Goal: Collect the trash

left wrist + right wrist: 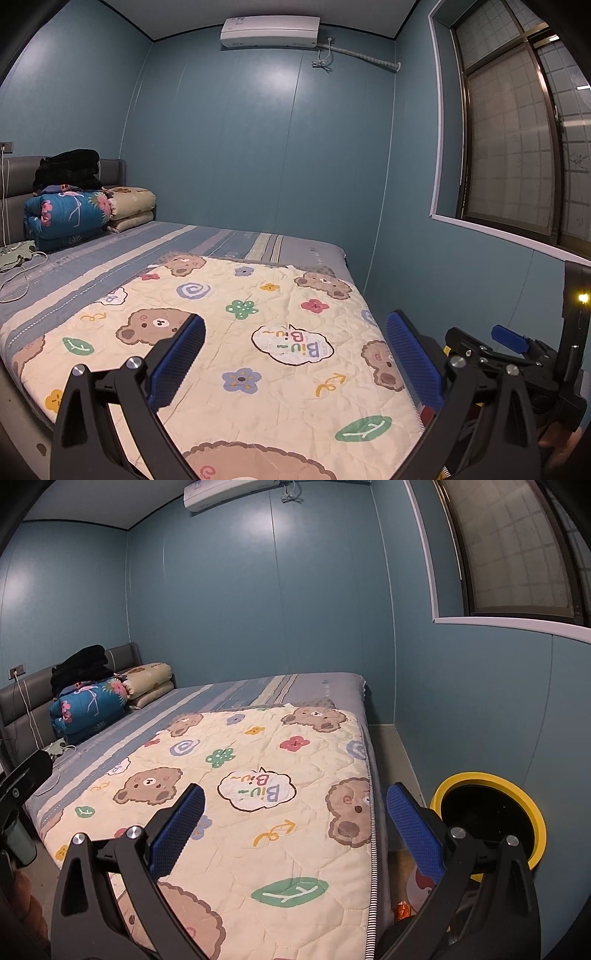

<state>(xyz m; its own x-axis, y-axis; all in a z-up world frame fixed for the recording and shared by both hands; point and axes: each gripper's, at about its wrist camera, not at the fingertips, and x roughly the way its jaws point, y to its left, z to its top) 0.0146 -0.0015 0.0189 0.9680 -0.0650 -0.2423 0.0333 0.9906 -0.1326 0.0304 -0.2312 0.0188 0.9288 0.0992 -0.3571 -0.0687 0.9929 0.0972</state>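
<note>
A black trash bin with a yellow rim (476, 777) stands on the floor between the bed and the right wall. Beside it, low in the right wrist view, lie a crumpled orange wrapper (402, 910) and a white and red packet (421, 884), partly hidden by my right finger. My right gripper (295, 792) is open over the bed's near right edge, holding nothing. My left gripper (295, 321) is open above the bear-print quilt (258, 350), also holding nothing. The right gripper's blue pad (509, 338) shows at the far right of the left wrist view.
The bed (229, 694) fills most of the room, with folded quilts (66, 214) and dark clothes stacked at the headboard. A white cable (18, 280) trails over the striped sheet. The window wall (480, 701) leaves a narrow floor strip on the right.
</note>
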